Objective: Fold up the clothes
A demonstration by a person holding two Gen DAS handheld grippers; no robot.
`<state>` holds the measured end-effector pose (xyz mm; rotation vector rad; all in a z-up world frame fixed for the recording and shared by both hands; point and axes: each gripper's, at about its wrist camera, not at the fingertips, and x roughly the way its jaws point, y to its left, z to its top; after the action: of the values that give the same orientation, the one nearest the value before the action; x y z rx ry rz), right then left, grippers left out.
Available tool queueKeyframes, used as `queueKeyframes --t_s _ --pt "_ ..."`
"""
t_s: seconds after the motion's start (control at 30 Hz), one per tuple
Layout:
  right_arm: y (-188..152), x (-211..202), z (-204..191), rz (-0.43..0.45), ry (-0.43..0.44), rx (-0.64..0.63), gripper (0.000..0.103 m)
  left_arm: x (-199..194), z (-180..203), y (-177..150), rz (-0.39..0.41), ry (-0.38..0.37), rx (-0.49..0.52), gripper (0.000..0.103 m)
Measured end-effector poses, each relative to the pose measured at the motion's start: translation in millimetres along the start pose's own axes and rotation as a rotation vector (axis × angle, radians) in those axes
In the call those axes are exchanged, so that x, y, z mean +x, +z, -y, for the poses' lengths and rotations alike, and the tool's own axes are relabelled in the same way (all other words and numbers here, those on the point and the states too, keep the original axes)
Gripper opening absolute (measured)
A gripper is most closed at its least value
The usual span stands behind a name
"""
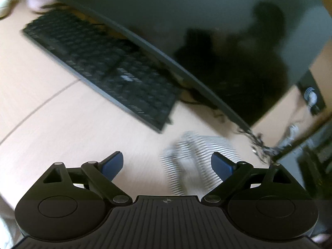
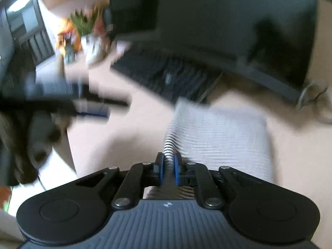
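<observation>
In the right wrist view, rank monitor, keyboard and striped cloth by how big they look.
1. Monitor, largest, though cut off by the frame.
2. Striped cloth and keyboard: the cloth looks bigger, but it lies nearer the camera, and blur smears both, so I would not rank them.

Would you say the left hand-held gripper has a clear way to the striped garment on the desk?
Probably yes: the left hand-held gripper is open, the striped garment lies just ahead, and nothing stands between them. The keyboard sits farther back.
</observation>
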<state>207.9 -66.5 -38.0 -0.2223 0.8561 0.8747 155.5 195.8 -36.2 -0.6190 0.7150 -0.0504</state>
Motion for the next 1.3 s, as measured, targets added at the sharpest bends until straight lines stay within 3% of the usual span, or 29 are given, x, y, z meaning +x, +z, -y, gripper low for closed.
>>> queueKeyframes --t_s 0.07,0.17,0.23,0.3,0.37,0.4,0.43,0.53,0.6,0.7,0.83,0.87,0.9,1.1,1.2,1.3 --pt "-7 17 -10 -0.010 -0.011 -0.040 0.010 12 17 -3 -0.035 -0.027 0.054 0.095" --pt "-10 20 -34 0.014 -0.049 -0.206 0.016 33 37 -11 -0.098 -0.042 0.135 0.094" --pt "-11 8 -33 0.034 -0.009 -0.242 0.033 47 43 -19 -0.143 0.016 0.201 0.090" --pt "-11 -11 -21 0.051 0.047 -0.228 0.041 60 46 -29 -0.184 0.083 0.269 0.091" --pt "-9 -36 -1 0.095 0.066 -0.173 0.057 66 42 -35 -0.199 0.087 0.266 0.092" --pt "-9 -47 11 0.109 0.069 -0.145 0.076 66 40 -37 -0.202 0.085 0.257 0.094" --pt "-9 -53 22 0.126 0.048 -0.119 0.082 67 38 -37 -0.202 0.084 0.251 0.094" --pt "-3 -47 58 0.139 -0.073 -0.009 0.084 66 39 -40 -0.202 0.090 0.264 0.094" --pt "-4 -35 86 0.117 -0.089 0.105 0.084 64 39 -39 -0.202 0.092 0.262 0.095" --pt "-12 -11 113 0.043 -0.005 0.260 0.086 65 37 -40 -0.205 0.095 0.246 0.097" --pt "-32 16 118 -0.070 0.144 0.390 0.092 68 33 -41 -0.213 0.088 0.217 0.097" --pt "-32 20 112 -0.073 0.157 0.378 0.091 68 31 -41 -0.214 0.081 0.203 0.097" --pt "-29 25 102 -0.079 0.155 0.340 0.083 68 29 -41 -0.216 0.074 0.189 0.097" --pt "-1 41 67 -0.007 0.053 0.149 0.063 80 22 -24 -0.194 0.049 0.144 0.090" --pt "14 45 55 0.028 -0.031 0.028 0.062 82 24 -5 -0.155 0.109 0.164 0.087" --pt "9 43 36 0.046 -0.108 -0.033 0.063 59 30 7 -0.071 0.147 0.168 0.088"
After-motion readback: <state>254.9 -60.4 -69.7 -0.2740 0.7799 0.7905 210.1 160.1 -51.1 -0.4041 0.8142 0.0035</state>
